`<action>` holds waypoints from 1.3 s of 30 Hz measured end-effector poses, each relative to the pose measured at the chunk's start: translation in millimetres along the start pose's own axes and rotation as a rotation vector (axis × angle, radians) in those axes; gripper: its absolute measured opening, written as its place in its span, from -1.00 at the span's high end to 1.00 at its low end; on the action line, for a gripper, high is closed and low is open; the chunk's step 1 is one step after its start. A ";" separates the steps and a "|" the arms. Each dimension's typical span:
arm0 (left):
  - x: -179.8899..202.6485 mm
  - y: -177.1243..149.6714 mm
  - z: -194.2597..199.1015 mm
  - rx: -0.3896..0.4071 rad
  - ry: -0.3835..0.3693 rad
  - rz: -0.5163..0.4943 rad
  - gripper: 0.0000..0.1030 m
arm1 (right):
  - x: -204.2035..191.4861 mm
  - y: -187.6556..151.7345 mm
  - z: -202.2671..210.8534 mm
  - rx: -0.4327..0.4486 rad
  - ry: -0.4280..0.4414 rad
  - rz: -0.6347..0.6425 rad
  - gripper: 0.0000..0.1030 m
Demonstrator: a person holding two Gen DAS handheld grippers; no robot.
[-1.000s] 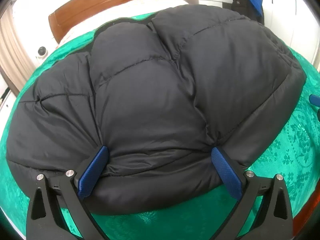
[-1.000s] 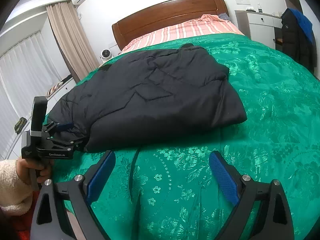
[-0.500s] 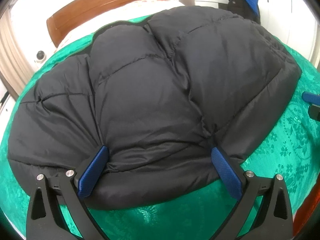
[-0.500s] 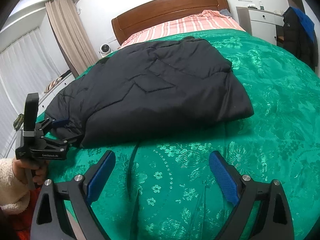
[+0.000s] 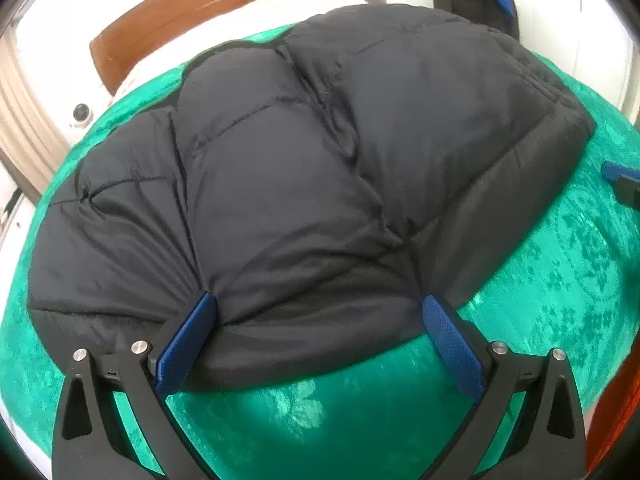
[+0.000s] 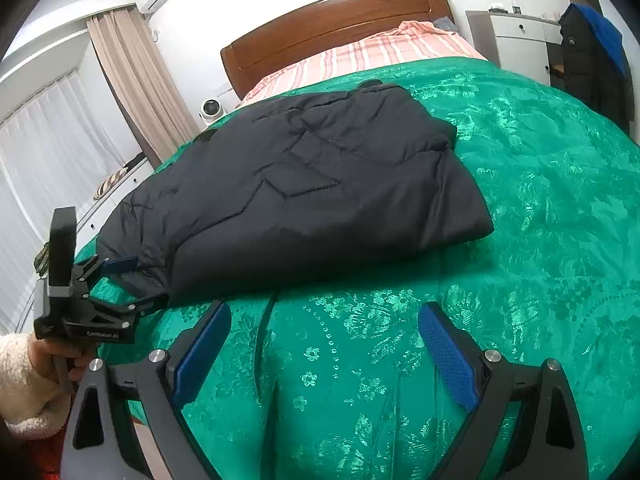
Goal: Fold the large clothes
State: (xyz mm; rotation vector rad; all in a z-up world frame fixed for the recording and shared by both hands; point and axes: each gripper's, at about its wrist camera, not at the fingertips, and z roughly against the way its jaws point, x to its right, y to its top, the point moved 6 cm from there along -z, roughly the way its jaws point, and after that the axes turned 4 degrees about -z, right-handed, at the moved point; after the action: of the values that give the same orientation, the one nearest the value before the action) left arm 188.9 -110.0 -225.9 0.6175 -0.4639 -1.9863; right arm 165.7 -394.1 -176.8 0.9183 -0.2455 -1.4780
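A folded black puffer jacket (image 6: pixel 312 196) lies on a green patterned bedspread (image 6: pixel 540 208). The left gripper (image 5: pixel 316 316) is spread wide, its blue pads (image 5: pixel 188 340) pressing into the jacket's near edge. The right gripper (image 6: pixel 324 340) hovers over bare bedspread, jaws apart and holding nothing.

Matt quilted black cloth jacket (image 6: pixel 304 196) on glossy green brocade bedspread (image 6: pixel 540 208), polished wood headboard (image 6: pixel 336 24).

Wooden headboard (image 6: pixel 336 20), beige curtain (image 6: pixel 136 80)

Left tongs (image 5: pixel 318 316) spread wide (blue pads (image 5: pixel 188 346) angled outward); right tongs (image 6: pixel 324 344) equally agape, held low.
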 end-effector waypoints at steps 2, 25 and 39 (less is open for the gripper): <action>6.4 -5.2 4.8 -0.012 -0.001 -0.026 -0.99 | 0.5 -0.9 0.3 -0.002 -0.002 0.003 -0.82; -53.4 52.7 -16.7 -0.023 -0.076 0.236 -0.96 | 60.3 40.2 -4.8 0.043 0.247 -0.487 -0.95; -57.2 48.3 -39.8 -0.011 -0.056 0.217 -0.99 | -30.8 137.4 -43.9 0.062 0.221 -0.189 0.09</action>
State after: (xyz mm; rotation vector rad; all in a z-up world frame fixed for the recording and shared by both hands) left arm 269.2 -84.1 -217.8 0.4846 -0.5309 -1.8014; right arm 292.0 -371.8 -104.0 1.1713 -0.0424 -1.5320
